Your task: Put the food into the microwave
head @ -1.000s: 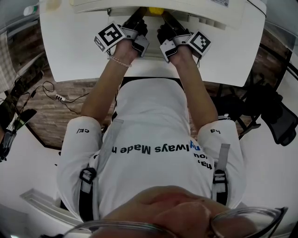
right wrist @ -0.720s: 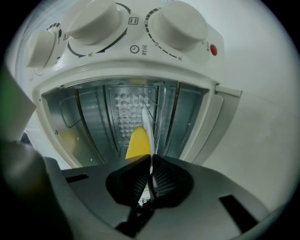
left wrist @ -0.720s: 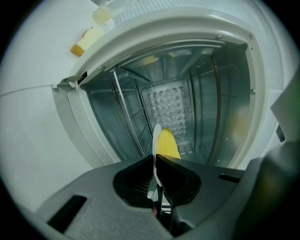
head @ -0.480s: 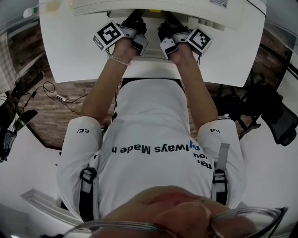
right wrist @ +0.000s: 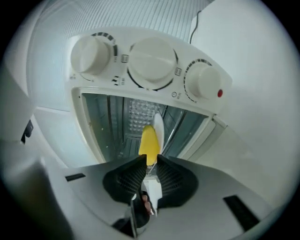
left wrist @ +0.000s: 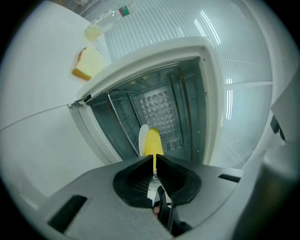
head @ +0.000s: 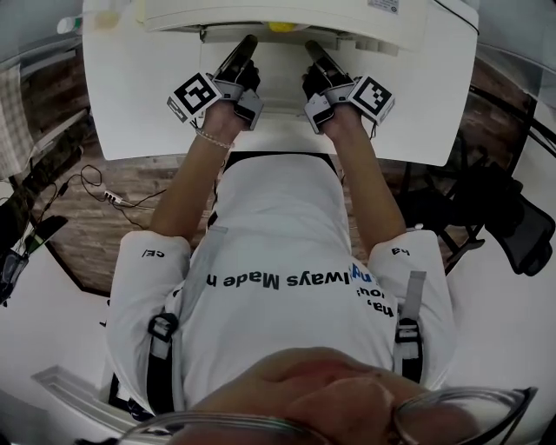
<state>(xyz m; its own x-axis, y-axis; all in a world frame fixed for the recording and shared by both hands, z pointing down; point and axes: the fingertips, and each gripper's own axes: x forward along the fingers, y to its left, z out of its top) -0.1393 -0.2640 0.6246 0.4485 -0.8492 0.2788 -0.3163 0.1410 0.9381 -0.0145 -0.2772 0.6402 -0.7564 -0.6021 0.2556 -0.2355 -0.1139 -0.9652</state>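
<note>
A yellow piece of food (left wrist: 152, 140) lies on a white plate (left wrist: 142, 136) inside the open microwave (left wrist: 187, 84). The right gripper view also shows the food (right wrist: 149, 143) and the plate (right wrist: 159, 127), under three white knobs (right wrist: 150, 63). In the head view only a bit of the food (head: 280, 26) shows at the microwave's mouth. My left gripper (head: 248, 42) and right gripper (head: 310, 45) point at the opening from just outside it, side by side. The left gripper (left wrist: 154, 158) is shut on nothing. On the right gripper (right wrist: 151, 159) the tips stand a thin slit apart and hold nothing.
A yellowish chunk of food (left wrist: 89, 63) and a clear bottle (left wrist: 105, 21) lie on the white table (head: 130, 96) left of the microwave. The table's near edge is at the person's waist. Cables (head: 104, 178) and a dark chair (head: 521, 226) are on the floor.
Both grippers have drawn back out of the microwave's mouth toward the person. The plate with the food has stayed inside.
</note>
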